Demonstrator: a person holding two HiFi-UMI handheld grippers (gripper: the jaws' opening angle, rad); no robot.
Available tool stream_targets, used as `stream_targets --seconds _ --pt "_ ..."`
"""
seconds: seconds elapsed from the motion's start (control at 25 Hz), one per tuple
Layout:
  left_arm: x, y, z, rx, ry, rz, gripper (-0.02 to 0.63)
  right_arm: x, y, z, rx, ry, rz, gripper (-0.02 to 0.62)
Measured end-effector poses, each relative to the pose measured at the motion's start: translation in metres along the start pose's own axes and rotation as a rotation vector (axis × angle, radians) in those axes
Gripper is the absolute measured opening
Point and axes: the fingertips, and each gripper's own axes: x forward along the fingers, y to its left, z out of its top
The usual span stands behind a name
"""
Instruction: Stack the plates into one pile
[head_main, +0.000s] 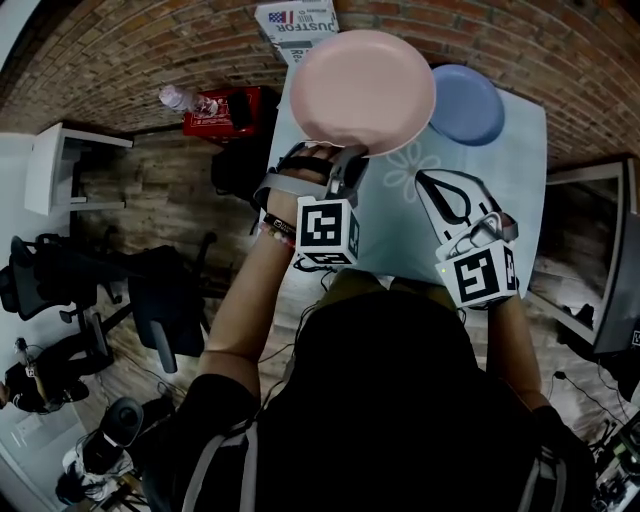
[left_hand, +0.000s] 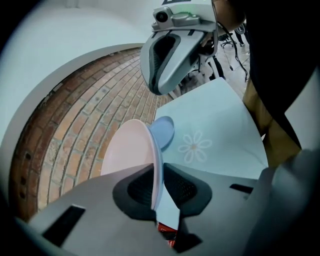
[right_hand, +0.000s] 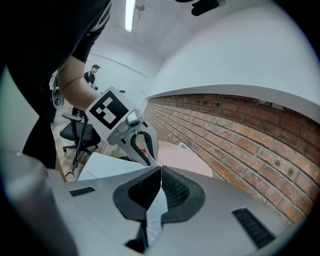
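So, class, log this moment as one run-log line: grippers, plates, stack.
left gripper: shut on pink plate rim, plate in the air | right gripper: shut, empty | blue plate: on table | stack: not yet made

Held plate (head_main: 363, 92) left of tabled plate (head_main: 467, 104)

a pale daisy-printed tabletop (head_main: 515, 190) stands by a brick wall (head_main: 110, 60), with a red crate (head_main: 228, 112), a printed white box (head_main: 296, 22) and black office chairs (head_main: 150, 300) nearby.
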Motion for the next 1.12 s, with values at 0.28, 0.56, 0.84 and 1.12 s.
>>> stream_targets --seconds 0.28,0.56,0.84,1.12 --pt "-0.015 0.012 0.015 0.012 -0.029 0.028 0.060 -0.002 -0.010 0.004 -0.014 -0.002 -0.017 0.035" --pt "-0.011 0.015 0.031 0.027 -0.058 0.026 0.061 -0.010 -0.018 -0.003 -0.010 0.005 -0.053 0.035" --pt "0.010 0.013 0.060 0.061 -0.087 -0.002 0.066 -0.030 -0.031 -0.021 -0.009 0.040 -0.092 0.035" --pt "0.037 0.006 0.105 0.097 -0.144 -0.042 0.066 -0.059 -0.051 -0.055 0.017 0.094 -0.141 0.035"
